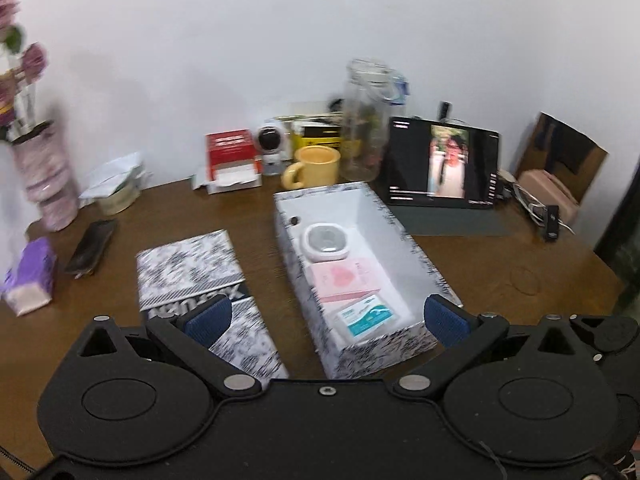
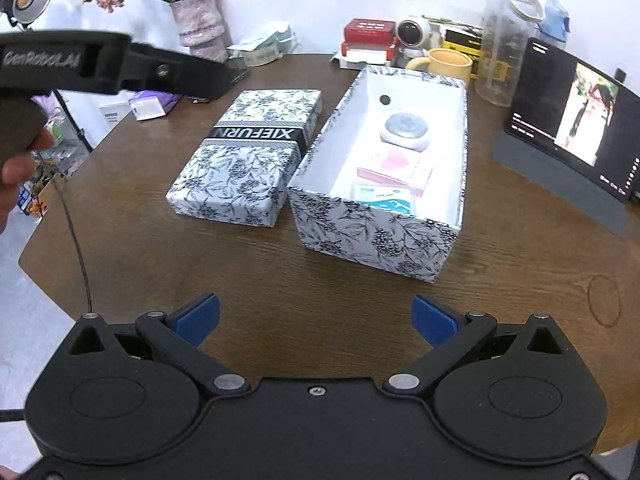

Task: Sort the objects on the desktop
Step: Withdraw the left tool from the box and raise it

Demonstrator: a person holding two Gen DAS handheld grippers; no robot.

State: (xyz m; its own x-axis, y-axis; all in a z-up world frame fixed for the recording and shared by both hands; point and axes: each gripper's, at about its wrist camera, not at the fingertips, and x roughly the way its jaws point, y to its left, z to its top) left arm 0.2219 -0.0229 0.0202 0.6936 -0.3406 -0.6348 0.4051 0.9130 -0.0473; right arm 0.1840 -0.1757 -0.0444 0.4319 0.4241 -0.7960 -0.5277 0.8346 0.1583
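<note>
While both tongs hang wide open over the desk, neither grips anything. Left tongs: blue pads spread, one above the lid, the other by the near corner of the box. Right tongs: pads spread over bare wood, short of both.

Box stands open, lid lying beside it to its left, a narrow gap between them. Inside, in a row: round white case farthest back, pink card pack in the middle, small teal packet nearest. A small dark disc sits in the far corner.

Farther back, against the wall: yellow mug, clear jar, tablet on a stand, vase with flowers. A hand holds the other tool at the left edge of the right view.

Judgement: sorting looks near done; lid likely next. Lid reads as light, stiff card, smooth printed paper, probably a bit slippery. Best pinched across its narrow width at the side walls, near the dark band, gently — the walls could cave.
</note>
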